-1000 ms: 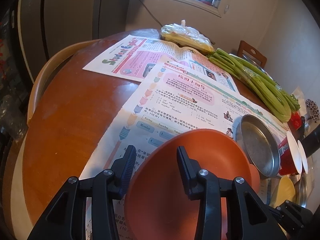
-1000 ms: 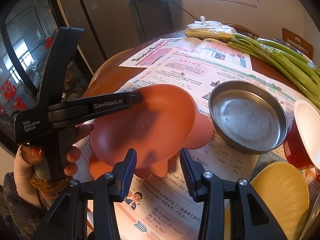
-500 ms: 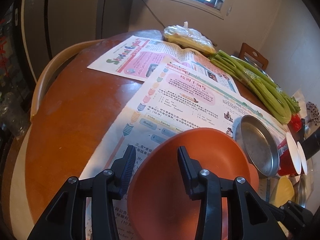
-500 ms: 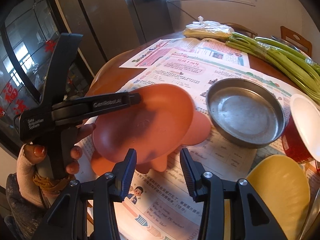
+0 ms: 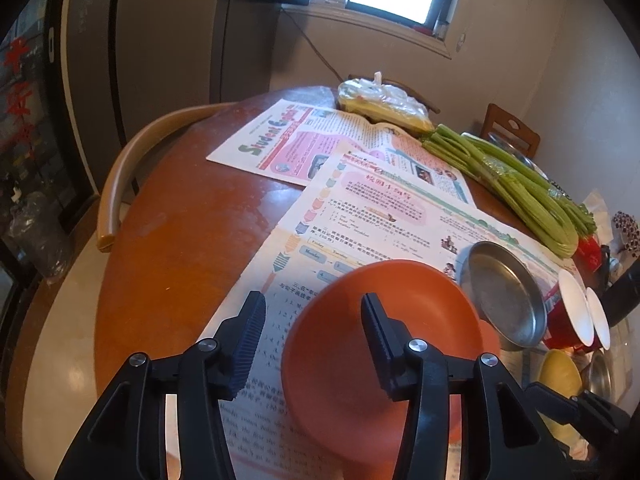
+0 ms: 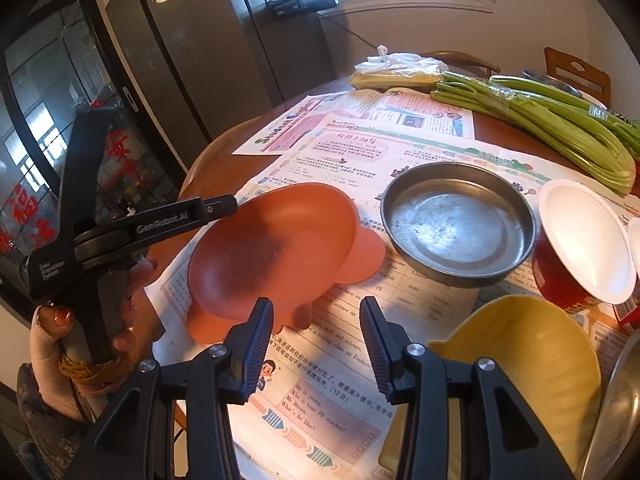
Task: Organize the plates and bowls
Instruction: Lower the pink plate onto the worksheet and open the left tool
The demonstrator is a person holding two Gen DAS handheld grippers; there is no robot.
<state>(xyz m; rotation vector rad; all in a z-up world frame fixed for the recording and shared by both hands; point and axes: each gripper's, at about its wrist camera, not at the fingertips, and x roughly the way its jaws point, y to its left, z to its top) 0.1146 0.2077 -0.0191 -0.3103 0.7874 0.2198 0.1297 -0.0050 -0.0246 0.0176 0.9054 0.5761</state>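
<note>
— Around the right gripper [image 6: 316, 320]?
— Jaws slightly apart over newspaper [image 6: 340, 380], gripping nothing. Yellow bowl [image 6: 520, 352] just right of them. Beyond, steel dish [image 6: 456, 224] showing only bare metal, and red cup [image 6: 560, 280], white inside. Celery [image 6: 560, 128] farthest.
— And the orange bowl [image 6: 272, 248]?
— Ahead-left of those jaws, smooth, sitting on an orange lobed mat [image 6: 364, 256]. Rim between the left gripper [image 5: 312, 316]'s opening jaws, pads off it.

Printed newspapers [image 5: 360, 200] covered a round wooden table [image 5: 180, 240]. Green celery stalks [image 5: 520, 188] and a tied plastic bag [image 5: 380, 102] lay at its far side.
</note>
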